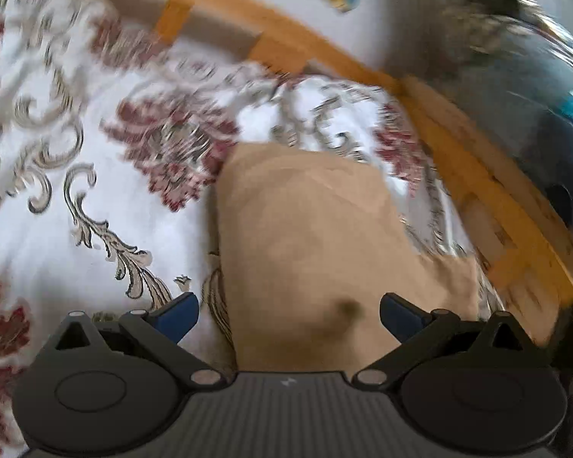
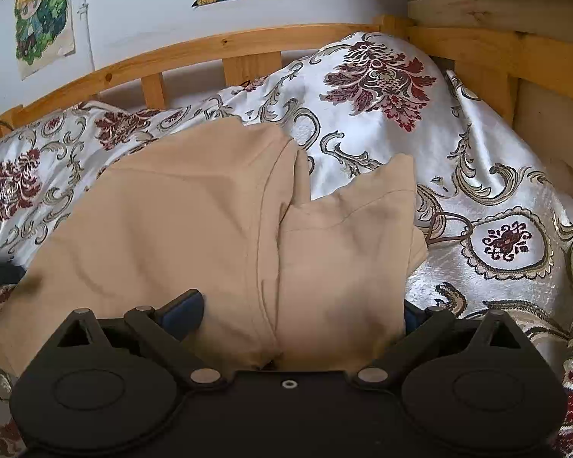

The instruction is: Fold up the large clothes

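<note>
Now, from my left wrist, the left tongs [image 1: 289,315] stand spread wide, gripping nothing. The tan garment [image 1: 309,236] lies on the bedspread [image 1: 49,229] just ahead of them, its near part running in between the blue fingertips [image 1: 179,315] without touching either that I can see. This view is blurred. The wooden bed rail [image 1: 458,152] curves along the far side.

From my right wrist, the right tongs [image 2: 300,315] are also released, with the garment [image 2: 179,221] heaped between the fingers; the cloth covers most of the right fingertip. The garment is folded over itself, one layer overlapping another along a seam. It rests on the bedspread [image 2: 496,198], within the rail [image 2: 248,44]. Two posters [image 2: 44,15] hang on the wall behind.
</note>
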`<state>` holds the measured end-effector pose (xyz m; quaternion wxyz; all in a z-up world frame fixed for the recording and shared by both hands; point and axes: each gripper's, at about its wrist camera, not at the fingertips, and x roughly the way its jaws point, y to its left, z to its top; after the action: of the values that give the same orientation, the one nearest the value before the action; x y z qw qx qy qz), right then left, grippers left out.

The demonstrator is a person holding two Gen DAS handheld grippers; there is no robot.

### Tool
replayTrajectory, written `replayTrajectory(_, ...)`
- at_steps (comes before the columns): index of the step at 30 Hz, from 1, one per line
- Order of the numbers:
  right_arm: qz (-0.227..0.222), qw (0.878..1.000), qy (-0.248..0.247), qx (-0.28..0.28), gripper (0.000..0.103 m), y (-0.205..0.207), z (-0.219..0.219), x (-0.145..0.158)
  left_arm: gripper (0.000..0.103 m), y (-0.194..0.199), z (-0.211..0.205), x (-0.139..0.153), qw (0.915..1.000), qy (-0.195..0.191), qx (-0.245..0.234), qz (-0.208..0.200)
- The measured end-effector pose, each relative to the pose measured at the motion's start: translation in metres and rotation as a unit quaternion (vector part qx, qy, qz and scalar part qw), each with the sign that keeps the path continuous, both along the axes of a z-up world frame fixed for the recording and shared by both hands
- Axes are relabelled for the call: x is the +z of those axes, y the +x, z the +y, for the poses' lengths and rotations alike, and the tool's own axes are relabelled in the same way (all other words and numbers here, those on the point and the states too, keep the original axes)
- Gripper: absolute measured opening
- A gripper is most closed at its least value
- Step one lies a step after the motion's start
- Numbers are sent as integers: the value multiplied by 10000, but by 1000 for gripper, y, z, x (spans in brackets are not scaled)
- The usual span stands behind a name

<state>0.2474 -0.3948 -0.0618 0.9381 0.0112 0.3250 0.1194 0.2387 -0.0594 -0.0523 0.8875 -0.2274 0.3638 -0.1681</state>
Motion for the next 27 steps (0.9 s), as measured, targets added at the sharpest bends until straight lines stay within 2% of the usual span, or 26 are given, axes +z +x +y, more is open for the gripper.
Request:
replayTrajectory(2,-27,10000,32,-30,96,0,-1,1,102,19,2,-4,9997,129,-88,187)
replayTrajectory(5,-40,9999,95,-49,95,1,-3,1,102,33,-4,-9,9983,376,-397,222)
replayTrajectory(10,-39,9999,129,-56,95,2,-4,1,103,44,-9,-18,9951,100,-830,534)
replayTrajectory(14,-43,9998,179,-66,95,3,-5,0,103,51,-13,-22,9922,99,-1069,641)
replayTrajectory(20,-58,9999,108,-60,96,2,-2,-1,103,66,-8,-38,9880,-262,-1241,878)
replayTrajectory(25,-109,9999,36,-32,96,2,0,-2,103,69,-11,-40,9874,-192,-1332,837)
replayTrajectory(26,-129,9999,24,-31,94,3,0,-2,103,71,-13,-39,9871,-157,-1340,863)
replayTrajectory(27,-158,9999,-5,-44,88,3,0,-1,103,72,-15,-37,9868,-99,-1344,894)
